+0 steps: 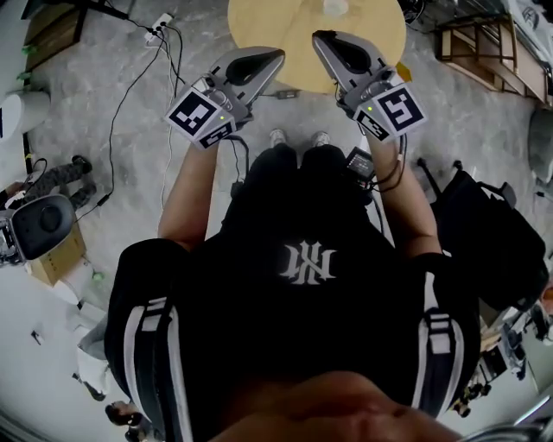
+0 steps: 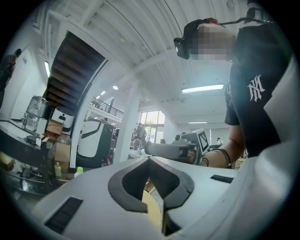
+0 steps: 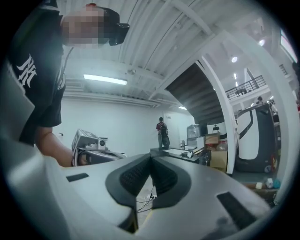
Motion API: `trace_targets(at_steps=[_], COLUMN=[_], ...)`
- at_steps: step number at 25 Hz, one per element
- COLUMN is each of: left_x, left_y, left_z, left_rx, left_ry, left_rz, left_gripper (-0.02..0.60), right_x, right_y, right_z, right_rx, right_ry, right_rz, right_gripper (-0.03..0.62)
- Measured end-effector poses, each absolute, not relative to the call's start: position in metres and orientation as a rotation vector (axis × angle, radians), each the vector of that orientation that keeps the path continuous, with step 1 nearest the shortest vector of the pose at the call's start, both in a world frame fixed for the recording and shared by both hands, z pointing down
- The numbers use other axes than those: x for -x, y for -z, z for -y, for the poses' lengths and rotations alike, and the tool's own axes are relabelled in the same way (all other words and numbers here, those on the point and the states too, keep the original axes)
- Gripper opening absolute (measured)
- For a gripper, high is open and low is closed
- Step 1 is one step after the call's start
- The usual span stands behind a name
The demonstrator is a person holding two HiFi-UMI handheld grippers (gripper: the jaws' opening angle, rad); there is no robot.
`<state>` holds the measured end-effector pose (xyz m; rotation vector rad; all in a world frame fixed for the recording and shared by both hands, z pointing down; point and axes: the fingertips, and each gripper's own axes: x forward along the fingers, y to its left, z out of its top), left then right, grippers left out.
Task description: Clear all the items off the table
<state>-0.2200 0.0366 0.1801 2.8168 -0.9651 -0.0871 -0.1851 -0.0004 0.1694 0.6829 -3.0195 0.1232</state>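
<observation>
A round wooden table (image 1: 259, 26) stands at the top of the head view, with one small pale item (image 1: 335, 7) at its far edge, cut off by the frame. I hold both grippers up and level in front of my body, their tips over the table's near side. My left gripper (image 1: 278, 56) (image 2: 149, 158) is shut, its pads meeting with nothing between them. The right gripper (image 1: 318, 36) (image 3: 151, 157) is likewise shut and empty. The two point inward, so each gripper view shows the other gripper, the right one (image 2: 168, 149) and the left one (image 3: 93, 150).
Cables and a power strip (image 1: 158, 28) lie on the grey floor at the left. A cardboard box (image 1: 52, 259) with a device on it stands at the far left. Wooden frames (image 1: 484, 52) and a black bag (image 1: 484, 233) are on the right. A person (image 3: 162, 132) stands far off.
</observation>
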Motion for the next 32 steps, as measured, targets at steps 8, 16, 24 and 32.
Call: trace_targets(at_steps=[8,16,24,32], left_x=[0.232,0.236,0.247,0.259], left_y=[-0.185,-0.179,-0.189,-0.218], left_z=[-0.038,-0.03,-0.004,0.05], left_rx=[-2.77,-2.784,-2.761,-2.679], left_ry=[0.143,0.144,0.149,0.085], left_rz=[1.036,0.983,1.007,1.086], left_gripper=[0.0,0.002,0.002,0.002], right_x=[0.202,0.186,0.192,0.178], right_y=[-0.179,-0.179,-0.186,-0.241], right_z=[-0.012,0.013,0.062,0.165], right_rx=[-0.658,-0.782,-0.804,-0.864], right_ry=[-0.161,-0.148,-0.109,-0.176], right_rz=[3.011,2.965,2.906,2.813], right_gripper=[0.005,0.005,0.168,0.334])
